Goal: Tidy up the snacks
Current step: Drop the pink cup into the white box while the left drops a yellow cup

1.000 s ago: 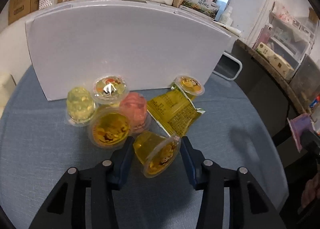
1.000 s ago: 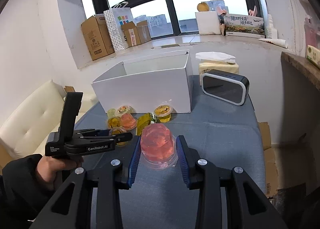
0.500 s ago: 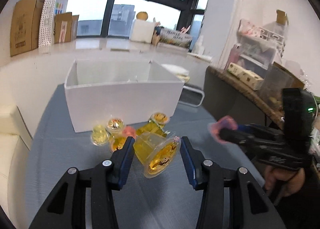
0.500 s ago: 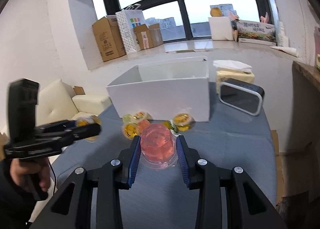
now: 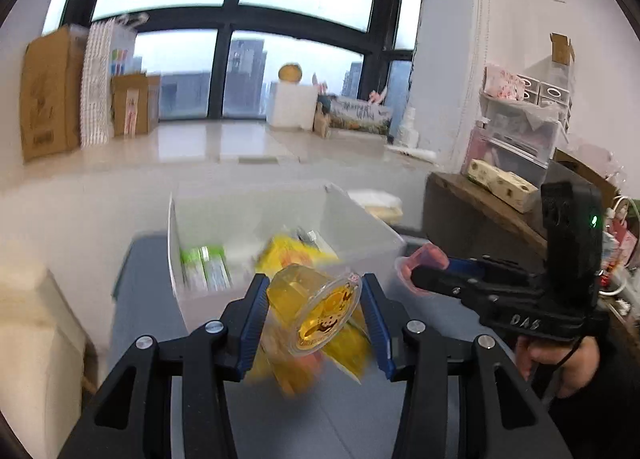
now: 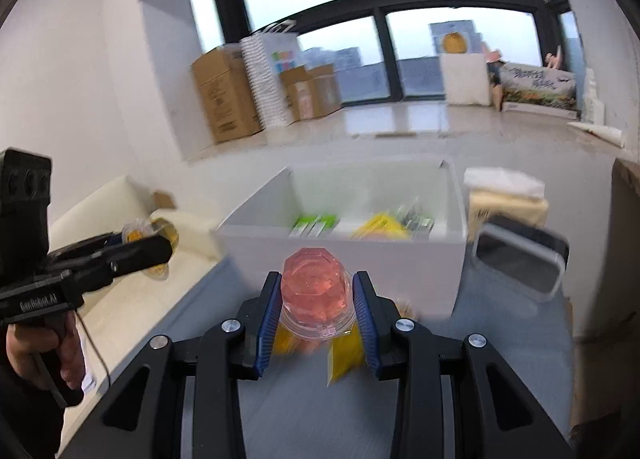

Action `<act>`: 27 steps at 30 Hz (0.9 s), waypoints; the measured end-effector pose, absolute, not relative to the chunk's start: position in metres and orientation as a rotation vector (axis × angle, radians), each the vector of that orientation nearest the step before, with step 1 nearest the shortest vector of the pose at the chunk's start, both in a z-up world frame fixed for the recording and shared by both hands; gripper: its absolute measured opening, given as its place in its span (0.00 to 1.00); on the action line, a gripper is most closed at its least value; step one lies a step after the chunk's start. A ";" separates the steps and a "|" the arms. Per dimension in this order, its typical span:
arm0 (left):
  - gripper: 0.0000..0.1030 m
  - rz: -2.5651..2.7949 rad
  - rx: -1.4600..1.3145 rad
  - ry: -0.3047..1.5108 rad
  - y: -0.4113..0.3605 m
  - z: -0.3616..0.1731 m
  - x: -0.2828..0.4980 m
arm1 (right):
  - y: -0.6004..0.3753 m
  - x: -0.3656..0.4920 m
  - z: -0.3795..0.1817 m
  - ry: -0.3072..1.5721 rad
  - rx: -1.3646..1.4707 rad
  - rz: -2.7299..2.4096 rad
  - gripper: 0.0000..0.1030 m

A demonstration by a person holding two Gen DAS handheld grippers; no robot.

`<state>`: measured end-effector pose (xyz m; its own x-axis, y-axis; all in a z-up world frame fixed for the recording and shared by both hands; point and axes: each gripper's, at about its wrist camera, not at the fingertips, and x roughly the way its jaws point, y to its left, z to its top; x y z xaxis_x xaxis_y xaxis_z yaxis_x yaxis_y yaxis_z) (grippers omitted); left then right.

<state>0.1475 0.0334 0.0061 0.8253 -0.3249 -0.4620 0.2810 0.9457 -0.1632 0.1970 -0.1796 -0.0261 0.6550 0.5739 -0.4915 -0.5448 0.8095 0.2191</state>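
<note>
My left gripper [image 5: 314, 309] is shut on a yellow jelly cup [image 5: 314, 305], tilted with its lid toward the camera, held in the air in front of the white box [image 5: 192, 299]. My right gripper [image 6: 316, 301] is shut on a pink jelly cup [image 6: 316, 291], held upside down in front of the same box [image 6: 400, 255]. Each gripper shows in the other's view: the right one [image 5: 416, 273] with its pink cup, the left one [image 6: 156, 247] with its yellow cup. Green packs [image 6: 314, 225] and a yellow bag [image 6: 380, 227] lie inside the box.
Blurred yellow snack packets [image 5: 348, 351] and jelly cups lie on the grey table [image 6: 304, 419] below the grippers. A dark speaker [image 6: 520, 259] stands right of the box, with tissue packs [image 6: 506, 199] behind it. A cream sofa [image 6: 104, 219] is at the left.
Both grippers have risen with their cups and moved toward the box, so its inside now shows. The snacks left on the table have dropped low in view.
</note>
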 end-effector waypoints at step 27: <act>1.00 -0.171 -0.057 0.617 0.055 -0.016 0.262 | -0.156 0.303 -0.024 0.594 -0.039 0.451 1.00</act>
